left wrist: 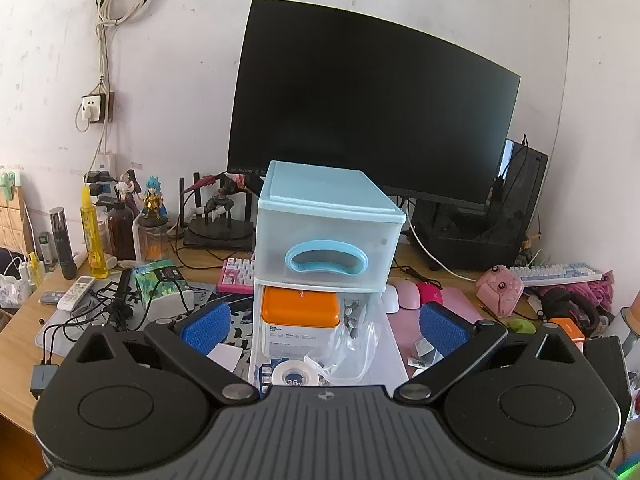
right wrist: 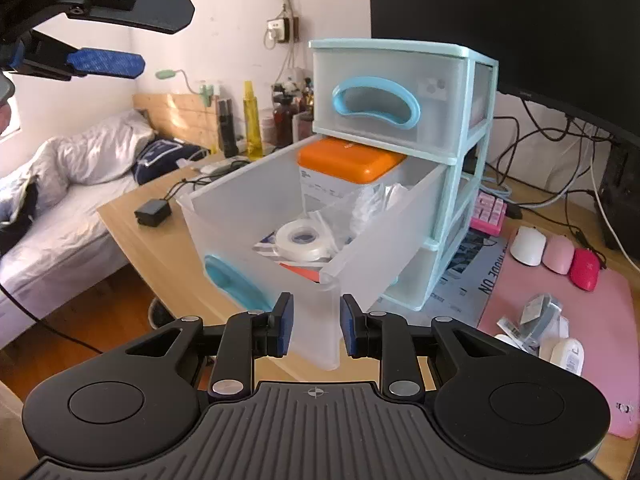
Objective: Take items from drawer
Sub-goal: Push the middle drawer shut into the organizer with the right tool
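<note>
A small translucent drawer unit with a pale blue frame [left wrist: 320, 196] [right wrist: 400, 46] stands on the desk. Its middle drawer [right wrist: 248, 224] is pulled out. Inside lie an orange-lidded box [left wrist: 300, 308] [right wrist: 348, 160], a roll of white tape [left wrist: 298, 374] [right wrist: 306, 240] and clear plastic bags [left wrist: 352, 344]. My left gripper [left wrist: 324, 322] is open, above the open drawer; it also shows in the right wrist view [right wrist: 120, 24]. My right gripper [right wrist: 316, 324] has its pads on either side of the drawer's front corner [right wrist: 320, 320], close to it but not pinching.
A black monitor [left wrist: 372, 100] stands behind the unit. Bottles and figurines [left wrist: 96, 232] stand at the left, a tissue box [left wrist: 160, 284] and cables near them. Computer mice [right wrist: 556, 256] lie on a pink mat [right wrist: 600, 320] at the right. A bed [right wrist: 60, 200] lies beyond the desk edge.
</note>
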Demonstrator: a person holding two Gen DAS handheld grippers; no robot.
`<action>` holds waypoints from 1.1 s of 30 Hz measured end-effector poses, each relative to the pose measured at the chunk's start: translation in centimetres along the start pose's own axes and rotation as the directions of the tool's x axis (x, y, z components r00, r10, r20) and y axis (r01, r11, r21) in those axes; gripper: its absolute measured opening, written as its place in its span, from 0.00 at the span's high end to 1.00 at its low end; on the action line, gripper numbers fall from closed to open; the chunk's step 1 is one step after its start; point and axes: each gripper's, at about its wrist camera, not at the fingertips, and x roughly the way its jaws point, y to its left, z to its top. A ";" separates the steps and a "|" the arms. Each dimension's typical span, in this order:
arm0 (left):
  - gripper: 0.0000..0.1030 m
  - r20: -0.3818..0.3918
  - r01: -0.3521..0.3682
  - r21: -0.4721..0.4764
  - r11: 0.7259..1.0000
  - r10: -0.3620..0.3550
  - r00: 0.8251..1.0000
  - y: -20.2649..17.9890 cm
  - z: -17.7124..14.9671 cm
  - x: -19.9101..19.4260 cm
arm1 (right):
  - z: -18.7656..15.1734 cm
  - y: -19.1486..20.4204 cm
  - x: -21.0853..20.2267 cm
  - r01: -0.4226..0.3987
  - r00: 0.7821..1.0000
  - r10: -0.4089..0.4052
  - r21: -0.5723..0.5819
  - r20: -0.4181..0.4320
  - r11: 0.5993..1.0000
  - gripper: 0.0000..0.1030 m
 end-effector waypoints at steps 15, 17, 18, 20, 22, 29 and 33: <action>0.00 0.032 0.012 -0.004 1.000 -0.012 0.999 0.7 0.7 0.0 | 2.3 -1.2 1.6 0.074 0.997 -0.074 0.015 0.020 0.997 0.74; 0.00 0.037 0.014 -0.002 1.000 -0.014 0.999 0.9 0.8 0.0 | 2.7 -1.7 2.2 0.083 0.996 -0.084 0.029 0.017 0.996 0.73; 0.00 0.040 0.014 -0.003 1.000 -0.014 0.999 0.9 0.8 -0.1 | 3.0 -1.9 2.5 0.090 0.996 -0.090 0.032 0.015 0.995 0.73; 0.00 0.043 0.016 -0.005 1.000 -0.016 0.999 1.1 1.0 0.0 | 3.4 -2.4 3.1 0.101 0.995 -0.102 0.036 0.021 0.994 0.73; 0.00 0.045 0.020 -0.003 1.000 -0.020 0.999 1.2 1.0 0.0 | 3.8 -2.9 3.7 0.113 0.993 -0.114 0.042 0.019 0.993 0.73; 0.00 0.054 0.037 -0.002 0.999 -0.037 0.998 1.5 1.3 0.2 | 5.2 -5.0 6.2 0.155 0.988 -0.156 0.067 0.005 0.986 0.73; 0.00 0.059 0.046 -0.003 0.999 -0.046 0.997 1.7 1.4 0.3 | 6.0 -6.2 7.5 0.172 0.985 -0.173 0.079 0.001 0.982 0.72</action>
